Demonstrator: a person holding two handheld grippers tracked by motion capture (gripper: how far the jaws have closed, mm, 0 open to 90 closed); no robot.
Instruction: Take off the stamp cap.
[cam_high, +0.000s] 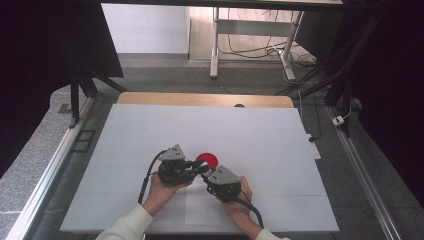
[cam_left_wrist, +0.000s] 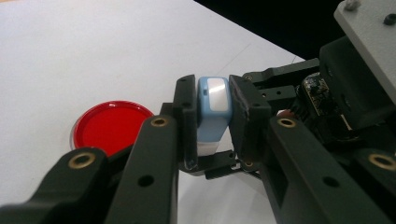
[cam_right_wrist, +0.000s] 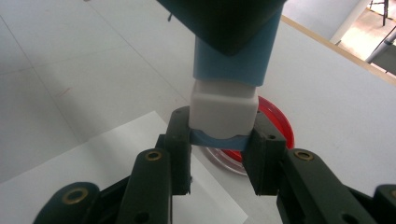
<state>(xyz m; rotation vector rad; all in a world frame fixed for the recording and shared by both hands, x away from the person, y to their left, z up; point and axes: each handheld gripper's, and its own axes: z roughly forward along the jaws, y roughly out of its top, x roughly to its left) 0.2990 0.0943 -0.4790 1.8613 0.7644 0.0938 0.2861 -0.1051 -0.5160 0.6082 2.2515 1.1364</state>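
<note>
Blue-and-white capped object (cam_right_wrist: 227, 100) is sitting between the two tools above the near middle of the white table (cam_high: 150, 130), and it is looking small, light and rigid, a smooth plastic piece that could be slipping under a loose pinch. In the right gripper view, the right gripper (cam_right_wrist: 218, 154) is closing its jaws on the lower end, clamping just under the white cap-like section where a blue lip is showing, which is seeming the sensible hold for pulling the two parts apart. In the left gripper view, the left gripper (cam_left_wrist: 211, 122) is squeezing the blue body on its flat sides, with a pale glossy panel facing up; those flat sides are giving the pads the surest purchase. Just beyond the object, a red round dish (cam_left_wrist: 111, 127) with a clear rim is lying flat on the table, looking thin, light and easy to nudge. In the high view the person's hands are holding both tools close together, nearly tip to tip. No brand, label or writing is reading clearly anywhere on the object or the dish
</note>
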